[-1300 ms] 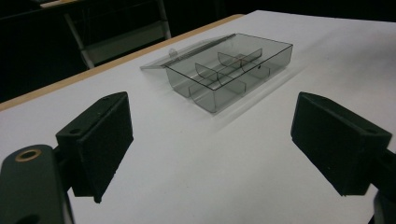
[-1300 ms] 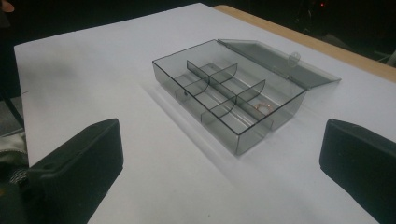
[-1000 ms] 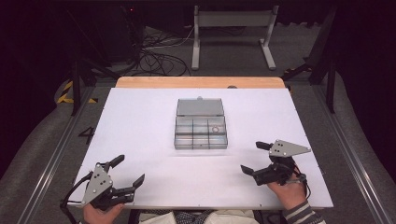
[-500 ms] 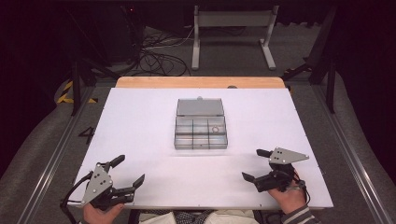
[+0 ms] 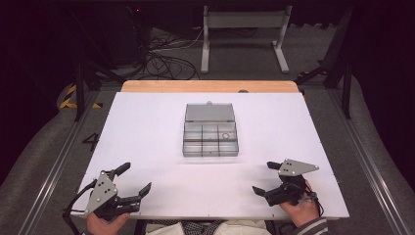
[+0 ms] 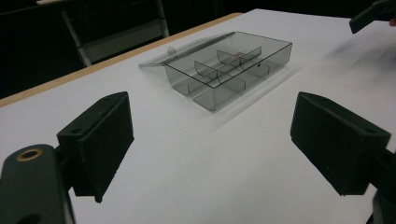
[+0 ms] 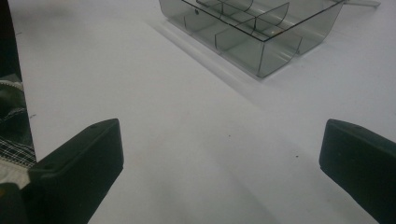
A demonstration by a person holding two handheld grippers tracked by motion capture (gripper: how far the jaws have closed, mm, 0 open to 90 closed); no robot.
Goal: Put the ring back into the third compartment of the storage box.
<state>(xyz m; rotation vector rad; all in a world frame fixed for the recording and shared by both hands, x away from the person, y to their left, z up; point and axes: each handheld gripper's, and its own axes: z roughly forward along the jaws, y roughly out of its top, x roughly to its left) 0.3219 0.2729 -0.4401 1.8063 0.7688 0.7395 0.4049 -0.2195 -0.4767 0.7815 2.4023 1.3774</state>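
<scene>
High view: a clear plastic compartment box (image 5: pixel 211 138) sits near the middle of a white table (image 5: pixel 147 127), its lid (image 5: pixel 209 112) folded open flat on the far side. A small ring (image 5: pixel 226 135) lies in one compartment on the box's right. The left gripper (image 5: pixel 131 180) rests nearer the person than the box and to its left, jaws spread wide, holding nothing. The right gripper (image 5: pixel 264 177) sits nearer than the box and to its right, jaws likewise spread and empty. Both are well apart from the box.
</scene>
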